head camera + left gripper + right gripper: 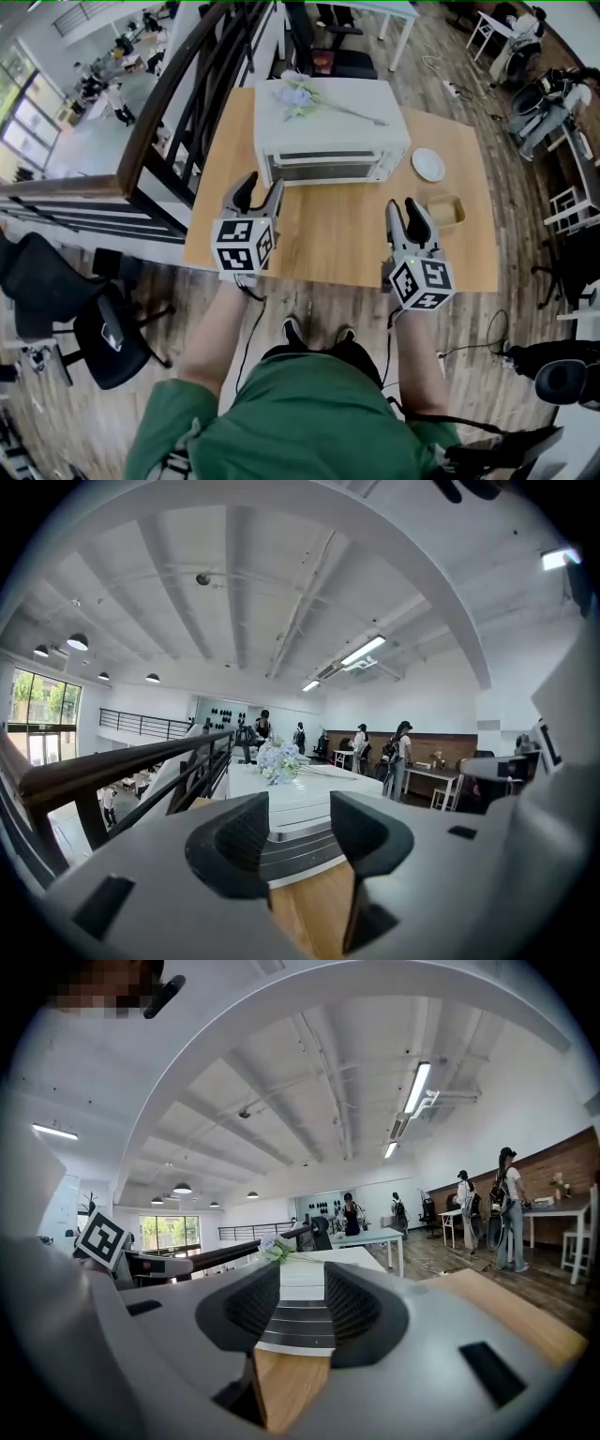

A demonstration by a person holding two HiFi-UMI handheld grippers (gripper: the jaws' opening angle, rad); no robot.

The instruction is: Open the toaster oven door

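A white toaster oven [328,131] stands at the far side of the wooden table [347,244], its door closed and the handle bar [323,158] running along the front. My left gripper [261,187] hovers open just short of the oven's left front corner, with nothing between its fingers. My right gripper [405,207] is open and empty over the table, in front of the oven's right end. In the left gripper view the oven [298,803] shows through the left gripper [298,841]. In the right gripper view the oven [302,1283] shows through the right gripper [302,1314].
A spray of pale flowers [302,95] lies on the oven's top. A white plate [428,164] and a small tan tray [446,210] sit on the table to the right. A dark railing [178,103] runs along the table's left side. A black office chair [103,328] stands at the lower left.
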